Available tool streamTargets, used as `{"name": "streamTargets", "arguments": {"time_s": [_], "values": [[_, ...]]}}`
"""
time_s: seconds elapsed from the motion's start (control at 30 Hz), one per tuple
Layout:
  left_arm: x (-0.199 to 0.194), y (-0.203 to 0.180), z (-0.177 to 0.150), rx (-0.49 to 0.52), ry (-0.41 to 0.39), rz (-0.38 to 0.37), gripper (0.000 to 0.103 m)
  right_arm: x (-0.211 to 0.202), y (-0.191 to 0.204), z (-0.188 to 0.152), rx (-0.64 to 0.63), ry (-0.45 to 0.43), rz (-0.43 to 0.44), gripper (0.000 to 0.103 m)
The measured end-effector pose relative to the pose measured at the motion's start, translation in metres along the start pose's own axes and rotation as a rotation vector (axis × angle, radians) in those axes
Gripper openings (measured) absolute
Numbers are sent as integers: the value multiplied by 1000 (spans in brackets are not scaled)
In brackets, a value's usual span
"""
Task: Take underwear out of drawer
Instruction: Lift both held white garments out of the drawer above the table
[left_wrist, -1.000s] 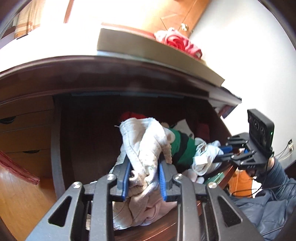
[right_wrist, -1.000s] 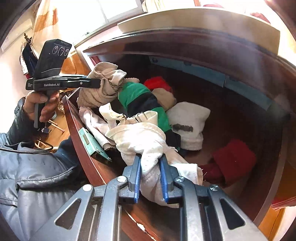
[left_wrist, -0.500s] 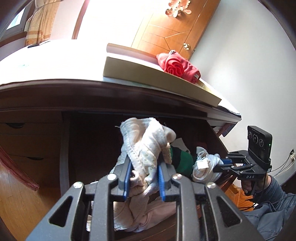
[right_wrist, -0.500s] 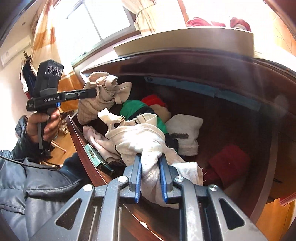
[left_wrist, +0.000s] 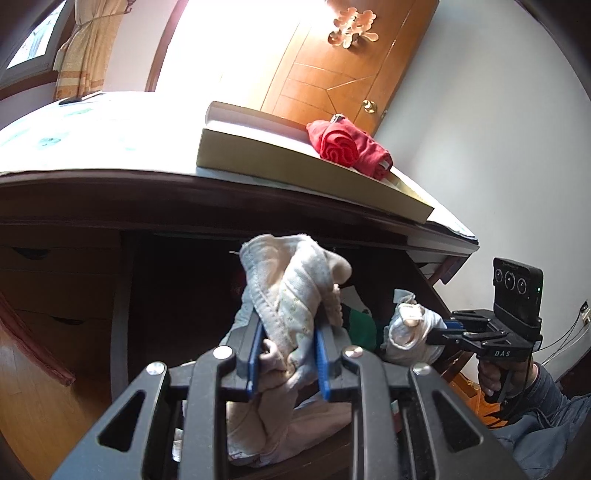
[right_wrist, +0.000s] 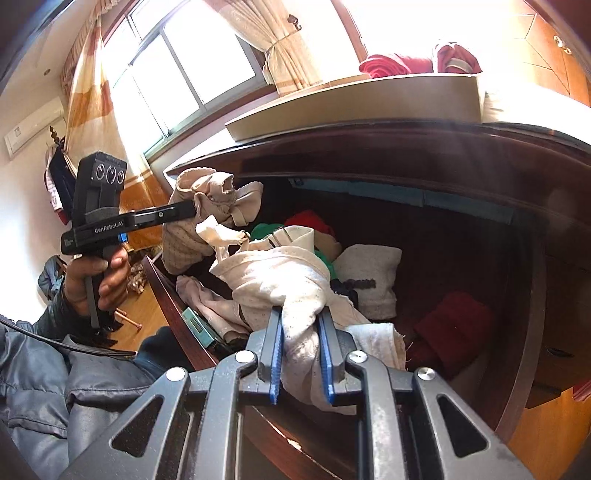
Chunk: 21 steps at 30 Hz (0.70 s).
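Underwear fills both hands: the left gripper pinches a pale beige piece, and the right gripper is clamped on a cream piece. Compared with a second ago, both bundles ride higher above the open drawer, at its front edge. Lifting looks nearly done, though cloth tails still trail down inside.

Your left wrist camera looks close along its claw into the open drawer from its left side; your right wrist camera faces in from the drawer's right. Both views share the drawer and each other's claw.
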<state>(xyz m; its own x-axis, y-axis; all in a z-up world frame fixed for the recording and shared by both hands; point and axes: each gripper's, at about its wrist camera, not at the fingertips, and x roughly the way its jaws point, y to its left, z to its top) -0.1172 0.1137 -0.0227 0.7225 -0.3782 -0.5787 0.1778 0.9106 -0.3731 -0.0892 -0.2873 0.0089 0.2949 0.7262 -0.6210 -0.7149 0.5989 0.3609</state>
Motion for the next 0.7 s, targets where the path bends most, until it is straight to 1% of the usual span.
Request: {"name": "streamTargets", "arguments": {"time_s": [0.17, 0.33, 0.7], "values": [[-1, -6, 0, 22, -16, 29, 22, -6, -1, -2, -1, -28, -5, 19], [-3, -13, -1, 37, -31, 43, 22, -10, 1, -1, 1, -59, -5, 19], [-16, -26, -2, 82, -101, 103, 22, -11, 5, 2, 20, -141, -2, 19]]}}
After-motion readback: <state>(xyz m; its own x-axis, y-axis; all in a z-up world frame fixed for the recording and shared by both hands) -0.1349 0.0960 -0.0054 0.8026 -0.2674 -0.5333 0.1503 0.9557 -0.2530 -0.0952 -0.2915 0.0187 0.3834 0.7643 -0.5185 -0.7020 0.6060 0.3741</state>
